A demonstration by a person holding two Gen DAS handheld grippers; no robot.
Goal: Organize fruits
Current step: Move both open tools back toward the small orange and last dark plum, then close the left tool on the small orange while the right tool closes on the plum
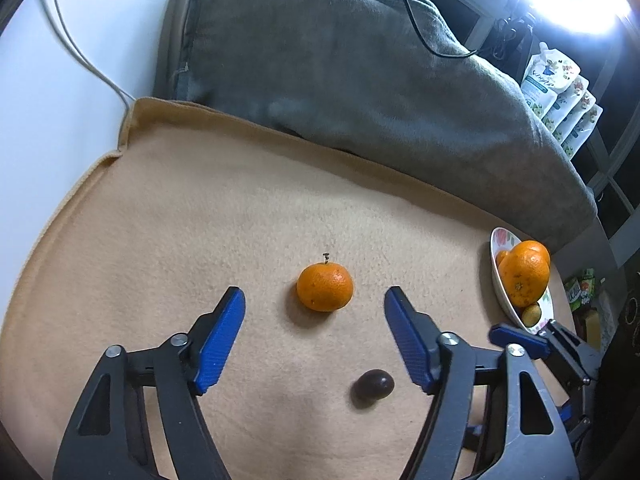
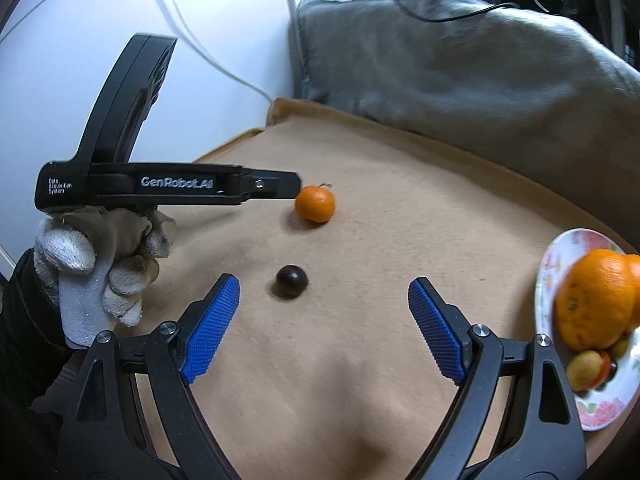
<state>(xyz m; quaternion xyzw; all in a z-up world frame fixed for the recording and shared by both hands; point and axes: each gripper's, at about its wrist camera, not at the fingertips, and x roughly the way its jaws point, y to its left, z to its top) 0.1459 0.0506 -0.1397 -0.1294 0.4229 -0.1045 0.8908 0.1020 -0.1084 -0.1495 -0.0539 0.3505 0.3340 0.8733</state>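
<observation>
While several oranges already sit in the floral bowl (image 2: 552,272), a mandarin (image 1: 325,287) and a small dark fruit (image 2: 292,281), perhaps a plum, remain on the tan blanket (image 1: 160,220) ahead of the left gripper (image 1: 315,334) and right gripper (image 2: 324,326), both spread apart and empty.

We see a mandarin (image 1: 325,287) lying on the blanket (image 1: 200,220), with a small dark fruit (image 1: 373,389) nearer to us and slightly right. Far right, a plate (image 2: 560,264) holds several fruits; a cushion (image 1: 340,72) lies behind.
</observation>
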